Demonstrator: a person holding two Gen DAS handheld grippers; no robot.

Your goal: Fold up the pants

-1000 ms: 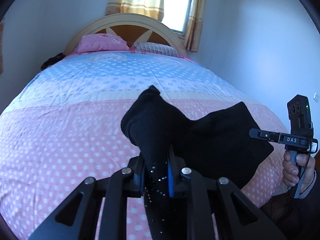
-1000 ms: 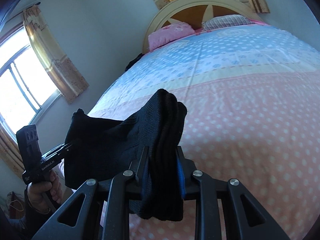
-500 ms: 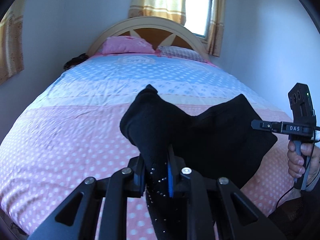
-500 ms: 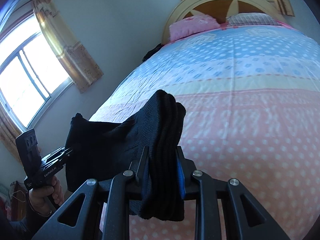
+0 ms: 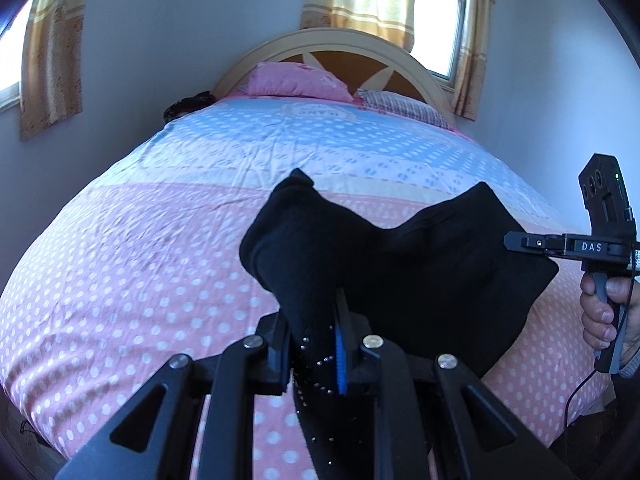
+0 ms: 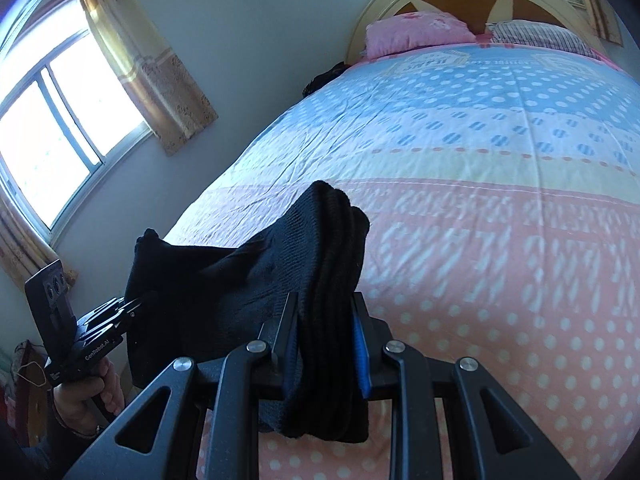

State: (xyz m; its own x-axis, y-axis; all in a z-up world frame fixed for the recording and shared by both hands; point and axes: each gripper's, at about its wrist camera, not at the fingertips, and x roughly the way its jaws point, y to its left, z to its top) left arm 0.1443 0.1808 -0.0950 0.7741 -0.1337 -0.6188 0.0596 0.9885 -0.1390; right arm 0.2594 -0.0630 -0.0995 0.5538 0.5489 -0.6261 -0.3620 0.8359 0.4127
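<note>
**A:** Where are the pants [image 5: 420,264] relative to your left gripper [image 5: 316,340]?

**B:** Your left gripper is pinching them. A bunched fold of the black cloth rises straight out from between its two fingers and stands up in a peak ahead of them, and a strip with small shiny studs hangs down below the fingers. From there the cloth stretches away to your right, held up above the pink dotted part of the bed [image 5: 132,264], near its foot edge.

**A:** And the right end?

**B:** Your right gripper [image 5: 516,240] has the other end. In the left wrist view its fingertips meet the far side of the cloth, with your right hand [image 5: 604,316] wrapped round the handle beside the bed's right edge. In the right wrist view your right gripper [image 6: 326,340] is clamped on a thick stack of layers of the pants [image 6: 256,280], which stand up between the fingers and droop a little below them.

**A:** Is the cloth taut?

**B:** It sags a little between the two grips, with a dip in the top edge. From the right wrist camera your left gripper [image 6: 136,312] sits at the far left end of the cloth, your left hand [image 6: 86,396] beneath it, off the bed's left edge. Two pillows [image 5: 298,82] lie far off at the headboard [image 5: 332,42]
</note>
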